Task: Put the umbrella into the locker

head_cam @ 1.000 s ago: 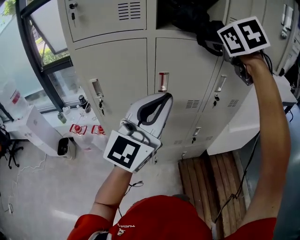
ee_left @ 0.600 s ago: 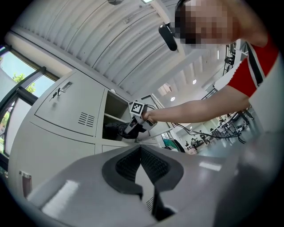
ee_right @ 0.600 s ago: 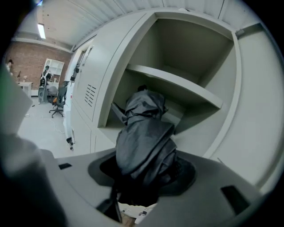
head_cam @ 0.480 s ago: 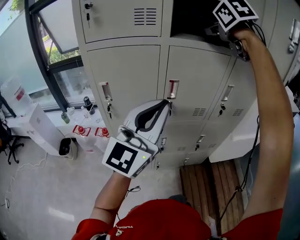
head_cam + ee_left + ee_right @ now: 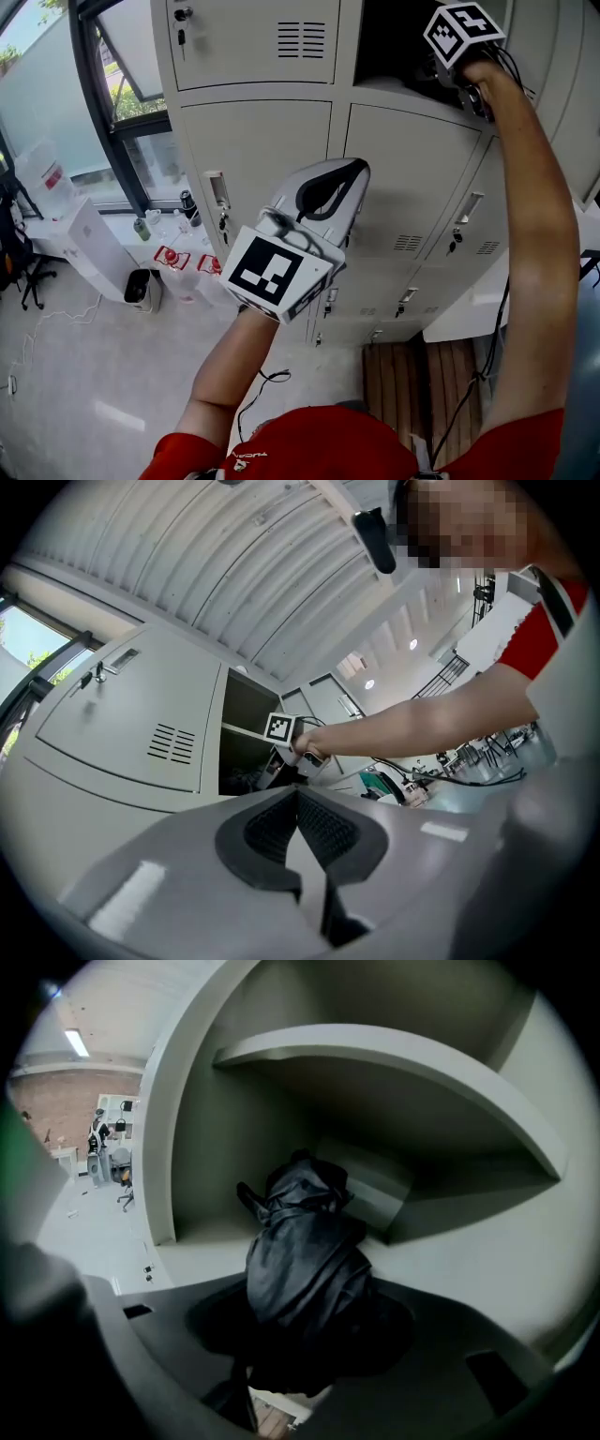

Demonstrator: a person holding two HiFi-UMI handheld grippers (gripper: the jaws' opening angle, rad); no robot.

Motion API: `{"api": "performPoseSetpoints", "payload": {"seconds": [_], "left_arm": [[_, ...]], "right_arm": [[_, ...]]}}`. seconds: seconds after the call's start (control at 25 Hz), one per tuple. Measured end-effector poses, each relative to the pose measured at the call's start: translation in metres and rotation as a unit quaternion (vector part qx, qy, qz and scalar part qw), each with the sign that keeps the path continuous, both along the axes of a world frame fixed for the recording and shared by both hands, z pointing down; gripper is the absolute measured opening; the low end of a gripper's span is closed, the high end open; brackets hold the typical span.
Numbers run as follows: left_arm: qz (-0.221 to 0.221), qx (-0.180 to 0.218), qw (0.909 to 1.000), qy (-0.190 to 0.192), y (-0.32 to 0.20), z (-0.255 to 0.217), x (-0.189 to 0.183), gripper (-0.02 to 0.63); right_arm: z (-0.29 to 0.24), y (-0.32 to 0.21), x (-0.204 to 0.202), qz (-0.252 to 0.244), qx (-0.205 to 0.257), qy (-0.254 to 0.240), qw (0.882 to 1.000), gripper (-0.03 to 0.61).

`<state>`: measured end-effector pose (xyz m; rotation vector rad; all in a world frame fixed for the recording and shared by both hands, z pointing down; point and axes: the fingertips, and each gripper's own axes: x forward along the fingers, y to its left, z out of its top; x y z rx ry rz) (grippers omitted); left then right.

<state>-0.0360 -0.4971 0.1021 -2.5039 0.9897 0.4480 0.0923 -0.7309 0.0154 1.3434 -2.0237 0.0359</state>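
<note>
The black folded umbrella (image 5: 302, 1260) sits between the jaws of my right gripper (image 5: 305, 1324), which is shut on it. Its far end reaches into the open locker compartment (image 5: 216, 1241), below an inner shelf (image 5: 375, 1054). In the head view, only that gripper's marker cube (image 5: 461, 33) and the raised arm show at the dark opening (image 5: 394, 42); the umbrella is hidden there. My left gripper (image 5: 349, 174) is shut and empty, held up in front of the closed locker doors. The left gripper view shows its pads (image 5: 281, 827) together and the right gripper's cube (image 5: 279, 727) at the opening.
Closed grey locker doors (image 5: 253, 141) with key handles surround the opening. A window (image 5: 122, 84) is at the left, with a white box (image 5: 89, 253) and bottles (image 5: 173, 258) on the floor. A wooden pallet (image 5: 422, 375) lies at the lower right. A cable (image 5: 497, 319) hangs from the right arm.
My right gripper has pushed further into the open compartment with the umbrella. My left gripper has risen and shifted a little to the right, still shut.
</note>
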Motion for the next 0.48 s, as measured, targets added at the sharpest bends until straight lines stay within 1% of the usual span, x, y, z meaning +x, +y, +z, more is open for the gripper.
{"api": "performPoseSetpoints", "payload": {"seconds": [0.16,0.32,0.48], "left_arm": [[0.005,0.011,0.9999,0.004,-0.030,-0.023,0.020,0.006],[0.001,-0.003,1.0000,-0.009,-0.057,-0.026,0.038,0.006],[-0.005,-0.017,0.9997,-0.017,-0.077,-0.027,0.043,0.006]], "right_arm": [[-0.003,-0.014,0.004,0.007,-0.004,-0.007,1.000,0.222],[-0.002,-0.029,0.005,0.009,-0.009,-0.005,1.000,0.222],[0.010,-0.049,0.005,0.009,-0.028,-0.009,1.000,0.226]]}}
